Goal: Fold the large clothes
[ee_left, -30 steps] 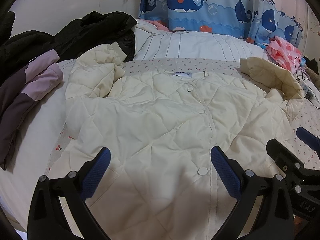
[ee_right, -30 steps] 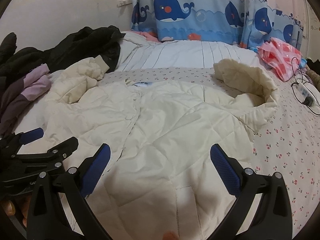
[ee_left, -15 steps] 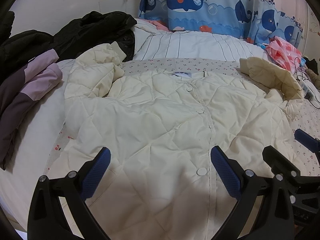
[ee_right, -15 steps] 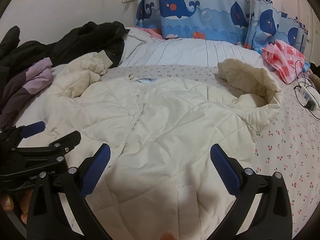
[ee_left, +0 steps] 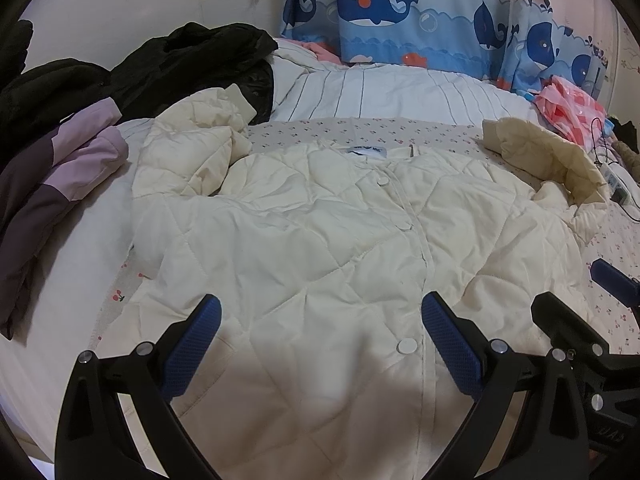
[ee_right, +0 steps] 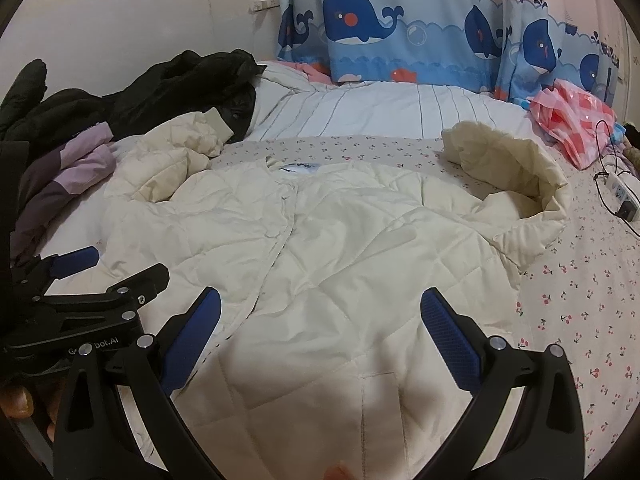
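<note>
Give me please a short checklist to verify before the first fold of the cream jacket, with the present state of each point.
1. Both sets of jaws open and holding nothing: ok, left gripper and right gripper are wide apart above the hem.
2. Cream jacket lies front up with its buttons closed: ok.
3. Left sleeve laid out flat: not ok, it is bunched up near the shoulder.
4. Right sleeve laid out flat: not ok, it curls up in a loop.
5. Black coat and purple garment clear of the jacket: the purple one ok; the black coat cannot tell, the cuff lies right against it.
6. Hem edge flat: cannot tell, out of view.
</note>
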